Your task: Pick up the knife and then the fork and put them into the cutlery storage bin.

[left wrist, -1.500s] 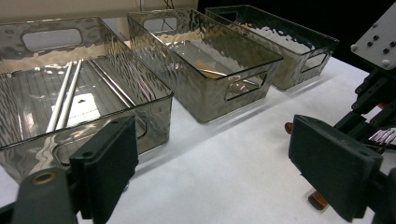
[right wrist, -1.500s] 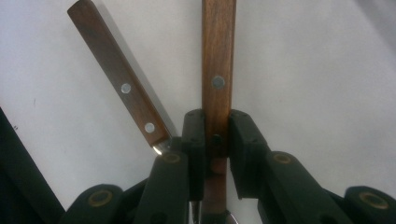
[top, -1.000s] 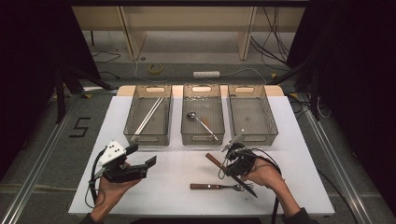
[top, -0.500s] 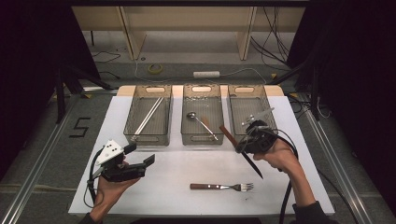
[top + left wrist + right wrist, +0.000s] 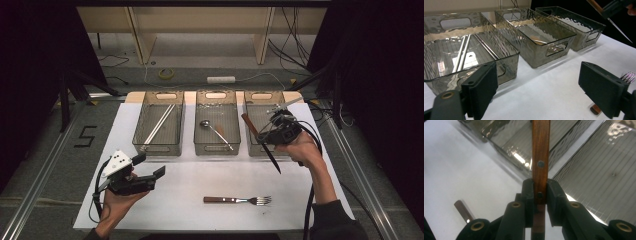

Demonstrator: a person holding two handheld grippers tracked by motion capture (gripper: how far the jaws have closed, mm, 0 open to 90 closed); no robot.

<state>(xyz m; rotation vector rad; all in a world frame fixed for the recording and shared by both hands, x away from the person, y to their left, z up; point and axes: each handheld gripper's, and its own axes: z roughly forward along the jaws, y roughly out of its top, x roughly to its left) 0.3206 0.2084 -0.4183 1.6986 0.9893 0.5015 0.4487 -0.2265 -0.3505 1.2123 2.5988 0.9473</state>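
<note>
The wooden-handled knife (image 5: pixel 260 140), earlier on the white tabletop (image 5: pixel 190 175) beside the wooden-handled fork (image 5: pixel 237 200), now hangs at right of centre over the right clear bin (image 5: pixel 257 100), pinched by the right tool (image 5: pixel 267 137). The left tool (image 5: pixel 149 166) stays spread at lower left.

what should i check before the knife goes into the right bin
1. Grip on the knife: right gripper has its jaws clamped on the wooden handle. Ok.
2. Knife above the right bin: handle is over it, blade tip hangs past the near wall, over the table. Not ok.
3. Right bin free of other items: looks bare. Ok.
4. Left gripper out of the way: open, low at the near left. Ok.
5. Fork untouched on the table: ok.
</note>
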